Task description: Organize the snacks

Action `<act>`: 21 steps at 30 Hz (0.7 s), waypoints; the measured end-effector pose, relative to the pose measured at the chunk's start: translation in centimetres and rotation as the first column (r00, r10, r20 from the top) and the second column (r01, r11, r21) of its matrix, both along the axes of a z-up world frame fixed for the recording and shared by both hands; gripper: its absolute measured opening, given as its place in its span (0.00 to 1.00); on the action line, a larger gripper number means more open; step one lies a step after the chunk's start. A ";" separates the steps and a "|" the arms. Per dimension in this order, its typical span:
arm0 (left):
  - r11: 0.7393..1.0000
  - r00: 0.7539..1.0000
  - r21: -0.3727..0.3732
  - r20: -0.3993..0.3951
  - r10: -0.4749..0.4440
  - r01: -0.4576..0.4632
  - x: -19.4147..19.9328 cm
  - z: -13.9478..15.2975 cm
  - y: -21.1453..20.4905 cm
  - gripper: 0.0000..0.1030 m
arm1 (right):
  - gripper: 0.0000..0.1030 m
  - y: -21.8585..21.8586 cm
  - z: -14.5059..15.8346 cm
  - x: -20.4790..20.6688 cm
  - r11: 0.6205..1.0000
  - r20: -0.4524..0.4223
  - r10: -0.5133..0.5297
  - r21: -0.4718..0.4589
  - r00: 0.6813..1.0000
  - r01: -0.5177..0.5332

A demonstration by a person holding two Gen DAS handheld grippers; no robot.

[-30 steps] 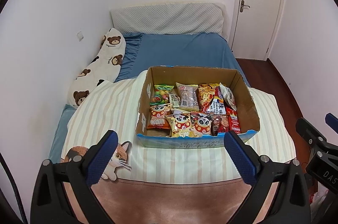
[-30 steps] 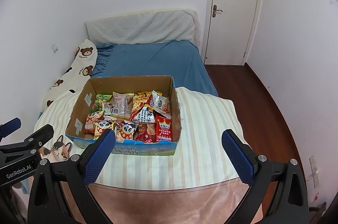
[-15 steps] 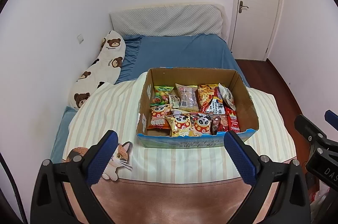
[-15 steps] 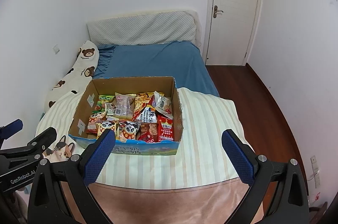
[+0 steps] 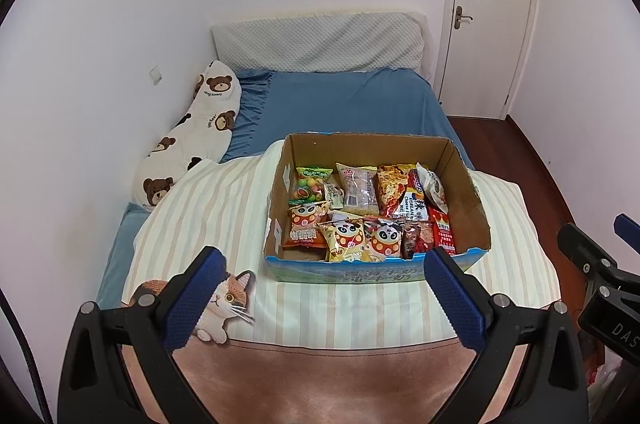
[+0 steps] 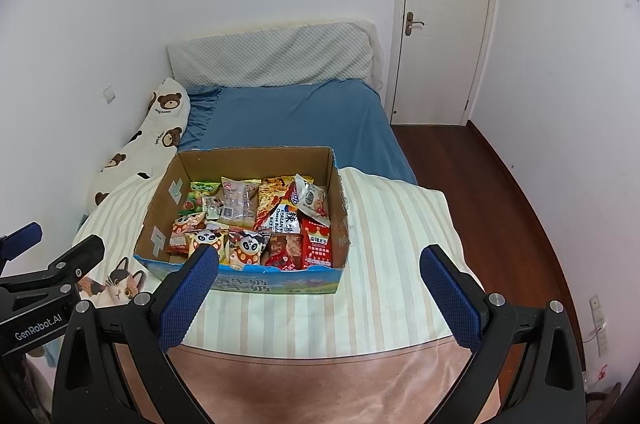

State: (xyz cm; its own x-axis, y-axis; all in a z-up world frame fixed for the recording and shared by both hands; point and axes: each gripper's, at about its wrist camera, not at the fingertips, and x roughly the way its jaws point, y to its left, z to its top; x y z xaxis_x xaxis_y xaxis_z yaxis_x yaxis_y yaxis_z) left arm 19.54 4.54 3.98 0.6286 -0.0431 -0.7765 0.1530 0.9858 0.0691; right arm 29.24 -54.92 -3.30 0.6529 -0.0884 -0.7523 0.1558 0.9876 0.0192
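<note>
An open cardboard box (image 5: 460,163) with a blue printed front sits on a striped blanket (image 5: 208,216) on the bed; it also shows in the right wrist view (image 6: 256,159). It holds several snack packets: panda bags (image 5: 346,238), a red packet (image 5: 442,230), a green candy bag (image 5: 310,183). My left gripper (image 5: 324,296) is open and empty, held back from the box's near side. My right gripper (image 6: 320,290) is open and empty, also short of the box front.
A blue sheet (image 5: 344,103) covers the far bed, with a grey headboard cushion (image 5: 316,39) and a bear-print pillow (image 5: 188,135) along the left wall. A cat picture (image 5: 224,308) lies on the blanket edge. A closed white door (image 6: 440,23) and wood floor (image 6: 500,191) are at right.
Both views have drifted slightly back and up from the box. The grippers stay open and the box and snacks have not moved.
</note>
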 end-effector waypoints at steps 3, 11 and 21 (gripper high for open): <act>1.000 1.000 0.001 0.002 0.002 -0.002 -0.1 0.0 0.1 1.00 | 1.00 -0.1 0.0 0.0 1.000 -0.001 0.000 0.002 1.000 0.000; 1.000 1.000 0.001 0.003 0.000 0.000 -0.2 0.3 0.0 1.00 | 1.00 0.2 -0.1 -0.2 1.000 -0.005 0.001 0.005 1.000 -0.001; 1.000 1.000 -0.001 -0.003 -0.008 0.008 -0.2 0.2 0.1 1.00 | 1.00 0.3 -0.3 -0.3 1.000 -0.013 -0.003 0.014 1.000 0.003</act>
